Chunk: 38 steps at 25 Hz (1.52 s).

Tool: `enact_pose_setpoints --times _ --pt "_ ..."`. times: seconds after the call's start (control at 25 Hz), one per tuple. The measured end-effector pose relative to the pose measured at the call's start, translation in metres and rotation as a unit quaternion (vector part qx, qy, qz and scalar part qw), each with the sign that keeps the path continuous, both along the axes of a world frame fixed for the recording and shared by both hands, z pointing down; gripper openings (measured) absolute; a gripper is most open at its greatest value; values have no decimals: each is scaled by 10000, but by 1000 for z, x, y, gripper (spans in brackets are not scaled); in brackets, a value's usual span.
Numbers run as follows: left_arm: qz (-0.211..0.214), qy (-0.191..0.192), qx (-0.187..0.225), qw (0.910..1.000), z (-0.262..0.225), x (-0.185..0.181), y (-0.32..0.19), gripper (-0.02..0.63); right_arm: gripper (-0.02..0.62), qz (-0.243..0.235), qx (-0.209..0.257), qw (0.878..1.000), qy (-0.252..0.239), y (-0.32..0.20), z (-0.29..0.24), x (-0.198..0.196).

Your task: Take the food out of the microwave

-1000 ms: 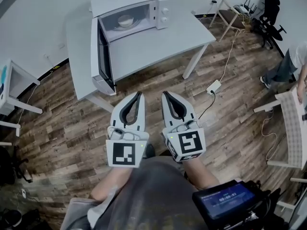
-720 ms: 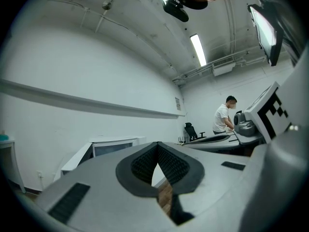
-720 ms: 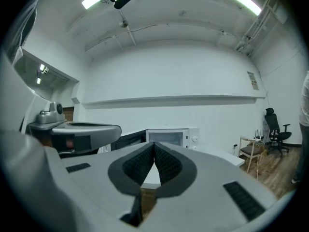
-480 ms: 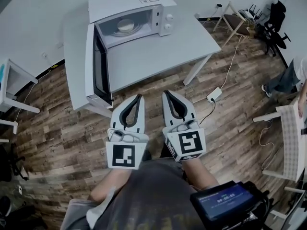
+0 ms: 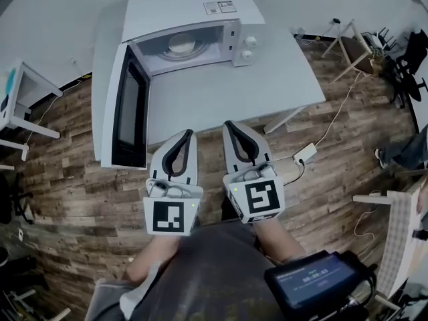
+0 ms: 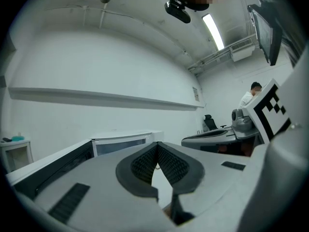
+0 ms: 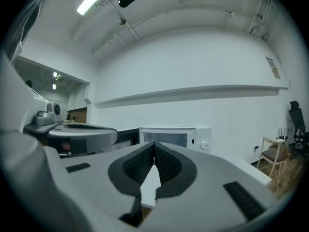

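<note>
Closest in, both tools are held out level in front of the person, side by side over the wood floor, just short of the table's near edge. The left gripper [image 5: 188, 133] has its jaws pressed together at the tips with nothing between them, and the right gripper [image 5: 227, 124] is the same: closed and empty.

Past them is the grey table [image 5: 267, 79], and on it the microwave's door [image 5: 127, 109] is swung fully open to the left, so the way in is clear. The white microwave [image 5: 190, 9] stands at the far side of the table, against the wall.

The food is inside it, in a pale round bowl [image 5: 180, 44] that sits about in the middle of the turntable, well apart from both grippers.

From here the bowl looks stiff and smooth, probably ceramic or hard plastic, so I'd expect it to be slippery at the rim and fairly light. What is in it I cannot make out. The rim on the near side looks like the place to pinch it, or one gripper on each side. It wants carrying flat, as a tilt could spill it, and the jaws must open first.
</note>
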<state>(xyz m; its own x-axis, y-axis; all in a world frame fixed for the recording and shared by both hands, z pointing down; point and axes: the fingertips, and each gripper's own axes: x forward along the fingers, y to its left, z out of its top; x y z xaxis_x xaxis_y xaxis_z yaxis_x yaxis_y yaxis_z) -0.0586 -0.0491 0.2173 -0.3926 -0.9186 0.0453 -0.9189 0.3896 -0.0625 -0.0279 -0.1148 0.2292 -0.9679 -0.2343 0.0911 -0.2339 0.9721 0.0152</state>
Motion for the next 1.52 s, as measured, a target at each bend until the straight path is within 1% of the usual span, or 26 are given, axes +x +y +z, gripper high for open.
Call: enact_pose_setpoints --times 0.16,0.32,0.44,0.56,0.68,0.88,1.24,1.52 --pt "-387 -31 -12 9992 -8 -17 -32 8 6 -433 41 9991 -11 -32 -6 -23" --pt "-737 -137 49 9972 -16 -31 -57 8 6 -903 108 9959 -29 -52 -12 -45" --pt "-889 -221 -9 9958 -19 -38 -72 8 6 -1143 103 9934 -52 -65 -14 -58" --pt "-1006 -186 -59 9947 -17 -45 -79 8 6 -1252 115 9920 -104 -75 -16 -68" --pt "-1171 -93 -45 9931 -16 -53 -82 8 6 -1386 122 9903 -23 -79 -13 -76" --pt "-1336 -72 23 9910 -8 -76 -86 8 6 -1419 136 9898 38 -91 -5 -97" --pt "-1423 -65 223 9895 9 -139 -94 8 6 -1509 342 9879 102 -102 12 -165" --pt "-1501 54 150 9885 20 -174 -93 8 8 -1582 337 9866 222 -102 22 -207"
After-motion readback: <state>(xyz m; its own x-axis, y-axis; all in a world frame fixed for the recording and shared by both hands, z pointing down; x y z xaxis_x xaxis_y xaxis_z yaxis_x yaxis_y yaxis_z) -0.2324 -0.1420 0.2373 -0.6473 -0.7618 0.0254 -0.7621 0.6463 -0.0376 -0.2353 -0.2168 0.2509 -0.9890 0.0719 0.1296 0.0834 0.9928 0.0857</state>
